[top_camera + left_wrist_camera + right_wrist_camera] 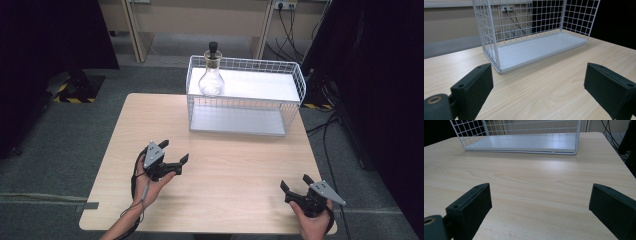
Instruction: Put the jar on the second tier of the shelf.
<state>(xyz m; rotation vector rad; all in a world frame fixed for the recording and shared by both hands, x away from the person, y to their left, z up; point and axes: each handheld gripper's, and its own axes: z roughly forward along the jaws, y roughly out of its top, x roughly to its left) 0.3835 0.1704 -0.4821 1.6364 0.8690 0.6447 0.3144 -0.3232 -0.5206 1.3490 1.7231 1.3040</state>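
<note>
A clear glass flask with a black stopper stands upright on the upper shelf of a white wire rack at the far side of the wooden table. My left gripper is held over the table's left half, jaws wide open and empty, pointing toward the rack. Near the front right corner my right gripper is also open with nothing between its jaws. The rack's lower shelf lies bare ahead of both grippers.
Grey carpet surrounds the table. Desk legs and cables stand behind the rack, and dark curtains close off both sides. A yellow-black striped base sits on the floor at the left.
</note>
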